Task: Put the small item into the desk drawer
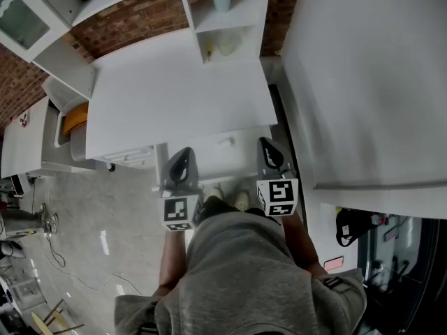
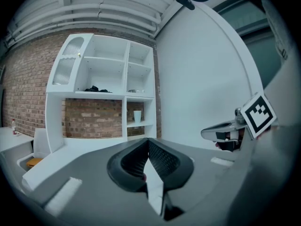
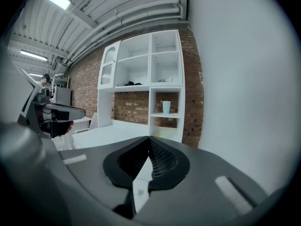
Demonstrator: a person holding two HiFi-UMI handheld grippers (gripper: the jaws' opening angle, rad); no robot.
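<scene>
Counter [image 1: 174,89] and drawer [image 1: 223,152] sit just ahead, left tool [image 1: 184,155] and right tool [image 1: 267,146] both hang closed on nothing, and the small item shows nowhere, so I fear the drawer ends up without it.

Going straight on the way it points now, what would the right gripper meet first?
Most likely the white desk top ahead of the right gripper, before the shelf unit behind it; depth is unclear.

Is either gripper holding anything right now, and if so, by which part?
Nothing is held. The left gripper and the right gripper both have their jaws together with nothing between them.
</scene>
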